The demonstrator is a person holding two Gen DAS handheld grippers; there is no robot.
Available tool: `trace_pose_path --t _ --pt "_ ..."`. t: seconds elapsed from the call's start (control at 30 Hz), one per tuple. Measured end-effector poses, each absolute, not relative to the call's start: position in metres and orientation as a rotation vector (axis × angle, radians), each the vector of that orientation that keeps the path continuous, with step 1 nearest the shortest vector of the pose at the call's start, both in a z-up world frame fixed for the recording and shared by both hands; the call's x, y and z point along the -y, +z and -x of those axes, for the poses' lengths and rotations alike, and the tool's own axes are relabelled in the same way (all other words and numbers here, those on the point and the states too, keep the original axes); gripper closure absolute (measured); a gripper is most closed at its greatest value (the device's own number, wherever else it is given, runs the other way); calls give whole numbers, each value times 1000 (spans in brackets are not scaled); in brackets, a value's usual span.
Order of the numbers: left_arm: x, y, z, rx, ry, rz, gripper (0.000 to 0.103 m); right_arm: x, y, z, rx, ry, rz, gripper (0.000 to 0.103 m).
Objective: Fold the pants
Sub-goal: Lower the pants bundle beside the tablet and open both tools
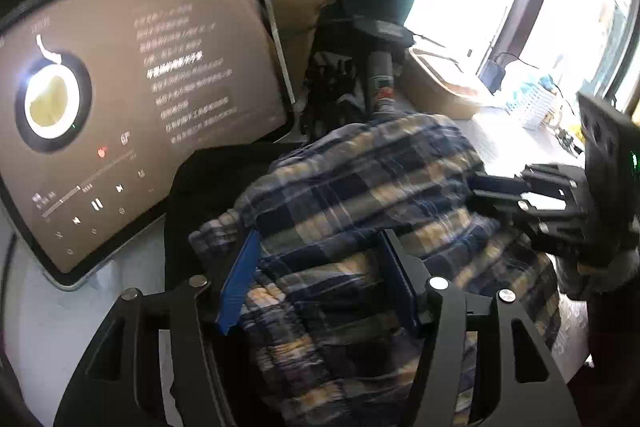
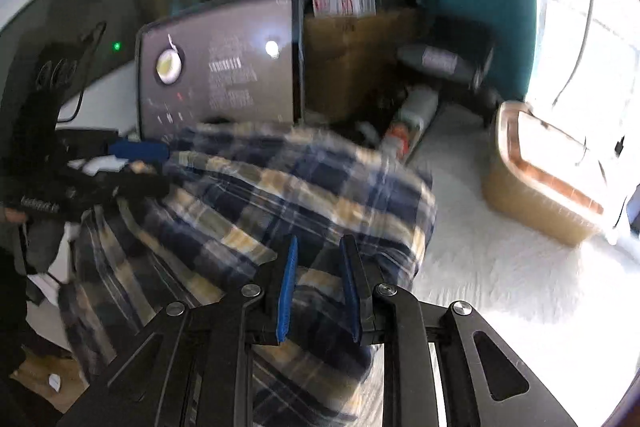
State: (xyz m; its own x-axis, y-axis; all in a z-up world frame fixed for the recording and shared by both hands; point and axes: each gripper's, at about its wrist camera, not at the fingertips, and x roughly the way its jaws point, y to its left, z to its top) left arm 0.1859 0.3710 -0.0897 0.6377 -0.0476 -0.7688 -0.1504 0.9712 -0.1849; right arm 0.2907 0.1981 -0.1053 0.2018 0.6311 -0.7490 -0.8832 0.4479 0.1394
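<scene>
Nearest me in the left wrist view, my left gripper (image 1: 320,283) has its blue pads spread fairly wide with a thick bunch of the plaid pants (image 1: 360,187) between them. The cloth fills the gap and seems to bulge against both pads, so I read it as a grip on a fat fold, though blur keeps me from being sure.

In the right wrist view, my right gripper (image 2: 318,291) has its pads drawn close together, pinching a thinner ridge of the pants (image 2: 260,195).

The pants sit in a humped bundle between the two grippers, on the white table (image 2: 480,267), with the far edge rounded over. From the left view the right gripper reaches in at the cloth's right side; from the right view the left one comes in from the left.

My judgement: one fold is being carried over now, perhaps halfway through the job. The bundle is not yet flat or squared, so laying it down, smoothing and probably another fold remain.

Beyond the pants stand a tablet (image 1: 132,107) with a lit screen, a tan tub (image 2: 544,175), and cartons and boxes, all near enough to snag.
</scene>
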Motion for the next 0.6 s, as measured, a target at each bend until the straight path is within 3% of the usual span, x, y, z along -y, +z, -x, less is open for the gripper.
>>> trace_pose_path --t 0.3,0.47,0.6 --pt "-374 -63 -168 -814 93 275 45 -163 -100 -295 -810 942 342 80" --pt "-349 -35 -125 -715 18 278 45 -147 -75 -265 -773 1041 271 80" --pt "-331 -46 -114 -756 3 262 45 -156 -75 -231 -768 1109 302 80"
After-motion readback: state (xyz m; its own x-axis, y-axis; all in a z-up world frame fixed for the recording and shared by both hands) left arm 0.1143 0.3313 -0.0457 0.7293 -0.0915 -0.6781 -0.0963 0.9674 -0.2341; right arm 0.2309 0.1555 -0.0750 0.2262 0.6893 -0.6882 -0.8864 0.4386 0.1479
